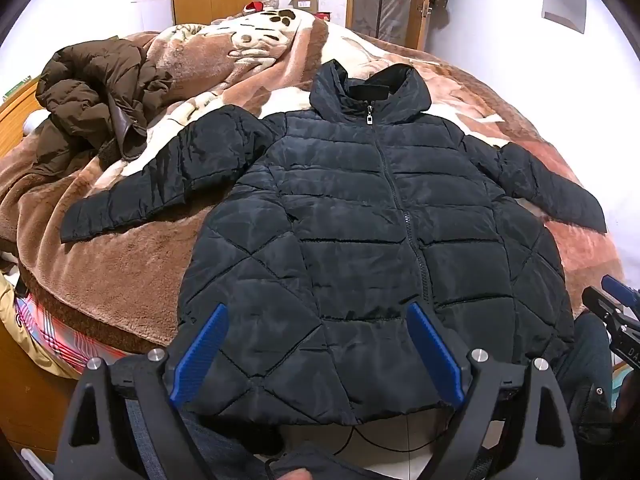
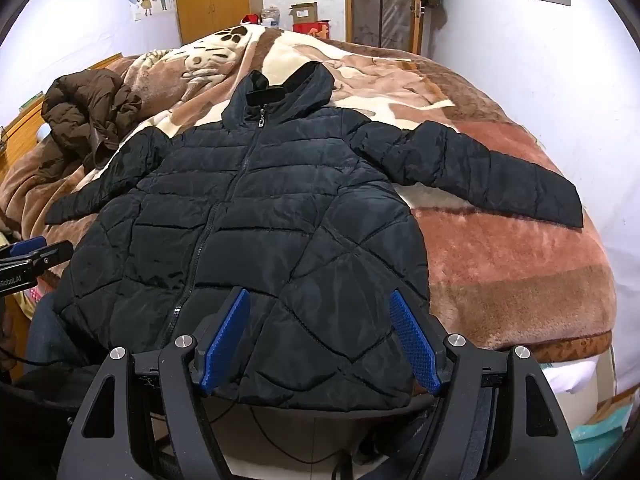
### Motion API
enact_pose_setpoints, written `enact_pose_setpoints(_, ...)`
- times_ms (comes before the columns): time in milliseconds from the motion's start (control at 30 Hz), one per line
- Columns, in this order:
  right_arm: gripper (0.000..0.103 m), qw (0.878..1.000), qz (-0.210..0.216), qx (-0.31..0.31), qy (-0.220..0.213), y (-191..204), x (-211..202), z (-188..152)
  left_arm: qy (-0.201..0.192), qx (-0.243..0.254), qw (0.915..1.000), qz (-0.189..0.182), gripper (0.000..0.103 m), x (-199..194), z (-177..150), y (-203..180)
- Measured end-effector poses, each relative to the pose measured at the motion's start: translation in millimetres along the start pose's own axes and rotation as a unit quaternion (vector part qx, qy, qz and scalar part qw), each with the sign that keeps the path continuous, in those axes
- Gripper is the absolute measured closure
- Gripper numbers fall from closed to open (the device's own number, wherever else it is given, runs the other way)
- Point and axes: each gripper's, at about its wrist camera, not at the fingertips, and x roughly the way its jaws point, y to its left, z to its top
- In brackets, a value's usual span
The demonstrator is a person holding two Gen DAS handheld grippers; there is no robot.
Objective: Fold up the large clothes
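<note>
black jacket [image 1: 360, 216] flat on blanket [image 1: 132, 264] — hem below both open hand-held grippers

A black quilted puffer jacket [image 1: 360, 220] [image 2: 248, 216] lies flat, front up and zipped, on the bed. Its hood points toward the far edge, both sleeves are spread outward, and the hem overhangs the near edge.

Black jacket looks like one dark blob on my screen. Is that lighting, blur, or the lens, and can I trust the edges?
Left wrist view: sharp, and the black jacket shows quilting seams and soft sheen; the fisheye bows the bed. Right wrist view: same even indoor light, no glare, the zipper is crisp, corners vignetted black.
</note>
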Motion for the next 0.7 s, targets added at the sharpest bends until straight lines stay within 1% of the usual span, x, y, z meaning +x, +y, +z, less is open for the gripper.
enact_pose_setpoints(367, 0.031, 1.000, 0.001, 0.001, 0.003, -1.6, -4.2, 6.0, 0.003, -0.001, 1.0000, -0.002, 0.011, 0.1, -0.1, 0.3)
enact_pose_setpoints(400, 0.030, 1.000, 0.001, 0.001, 0.003, -2.1, 2.7, 0.4, 0.004, -0.001, 1.0000, -0.002, 0.011, 0.2, -0.3, 0.5)
enact_pose_setpoints(533, 0.031, 1.000, 0.001, 0.001, 0.004, 0.1, 2.3, -0.1, 0.006, -0.002, 1.0000, -0.004, 0.011, 5.6, -4.9, 2.1)
enact_pose_setpoints(700, 0.031, 1.000, 0.000, 0.000, 0.007, 0.6, 5.9, -4.2, 0.008, -0.002, 1.0000, -0.002, 0.011, 6.6, -2.9, 0.0)
